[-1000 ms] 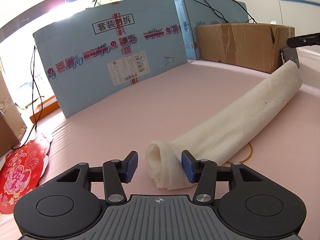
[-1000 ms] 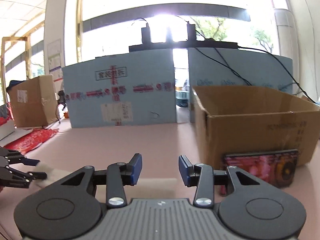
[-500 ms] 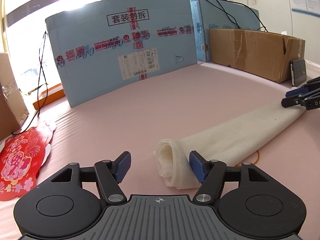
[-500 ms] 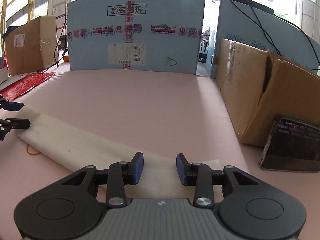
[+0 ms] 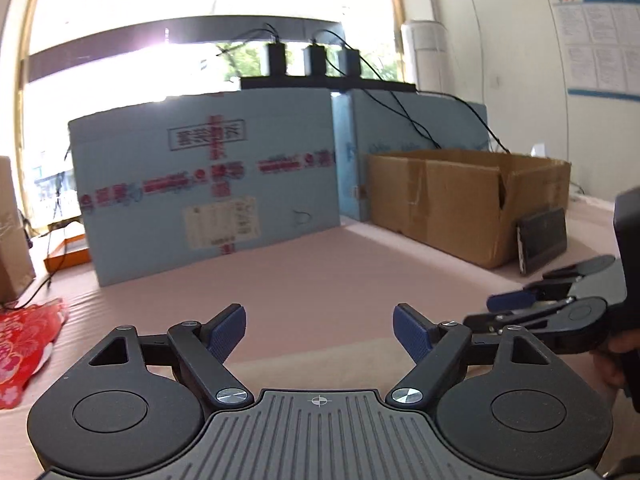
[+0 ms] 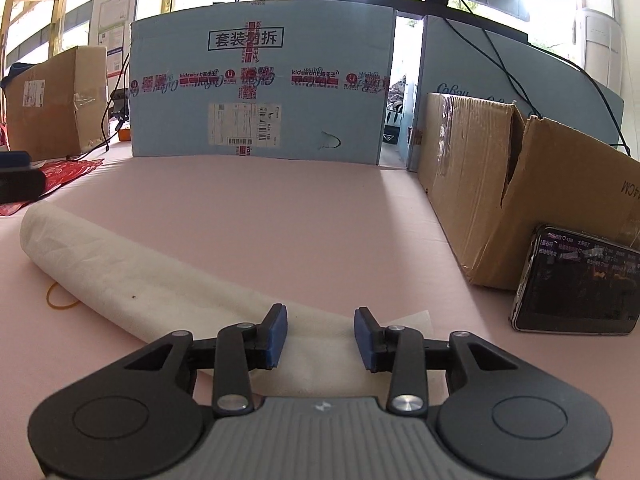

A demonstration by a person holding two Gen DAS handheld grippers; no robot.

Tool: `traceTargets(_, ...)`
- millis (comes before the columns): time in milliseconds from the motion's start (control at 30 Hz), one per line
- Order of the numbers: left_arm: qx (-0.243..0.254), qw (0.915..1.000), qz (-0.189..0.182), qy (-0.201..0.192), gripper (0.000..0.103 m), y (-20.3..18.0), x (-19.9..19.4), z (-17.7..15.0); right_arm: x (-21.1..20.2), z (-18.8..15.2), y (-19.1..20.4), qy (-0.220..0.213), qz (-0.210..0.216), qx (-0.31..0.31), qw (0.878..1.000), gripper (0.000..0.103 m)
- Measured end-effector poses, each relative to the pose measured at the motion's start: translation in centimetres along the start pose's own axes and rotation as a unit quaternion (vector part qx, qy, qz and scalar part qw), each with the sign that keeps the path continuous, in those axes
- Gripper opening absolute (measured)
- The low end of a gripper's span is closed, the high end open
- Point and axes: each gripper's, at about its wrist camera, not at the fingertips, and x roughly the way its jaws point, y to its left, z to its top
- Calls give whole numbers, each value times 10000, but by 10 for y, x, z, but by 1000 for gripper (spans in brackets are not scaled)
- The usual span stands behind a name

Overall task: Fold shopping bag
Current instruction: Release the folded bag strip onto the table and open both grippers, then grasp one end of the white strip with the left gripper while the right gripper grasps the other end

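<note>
Bag [image 6: 132,276] is lying rolled into a long white tube on the pink table [image 6: 280,216], running from far left toward the right gripper [image 6: 320,338]. Right gripper is sitting half spread over the near end of the roll, pads either side of the fabric with gaps showing, so not pinching it as far as the right view shows. Left gripper [image 5: 319,332] is spread wide, its jaws have just been opening, and nothing is between them, only bare table ahead. Judging the step: roll is released on the left, next fold likely means bringing one end over the other. To do it well, right jaws should be closing square on all layers of the near end, low to the table, then lifting just enough so the roll is not unwinding; left should be re-gripping the far end before any pull. Risk: soft layers slipping apart. Right view is showing the whole bag, an orange rubber band [image 6: 60,300] poking out beside it, and a phone [image 6: 576,284] leaning on the cardboard box [image 6: 520,184]. Left view is showing no clear bag, but is catching the right gripper from the side at the right edge, plus red cloth [image 5: 24,352] at left.
</note>
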Motion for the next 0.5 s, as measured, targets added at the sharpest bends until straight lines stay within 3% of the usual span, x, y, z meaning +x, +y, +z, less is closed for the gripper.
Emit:
traceTargets(200,186,9946,-269,986,81,-10,42,-11,0,-1,-7,-57,155,178,9997,43)
traceTargets(333,-32,9934,-395,1075,82,-6,45,-19,-2,-1,-14,-90,381,382,9985,52)
traceTargets(500,-302,9917,-559,1121,84,2,49,-24,-29,-6,-36,-452,839,1294,9870,55)
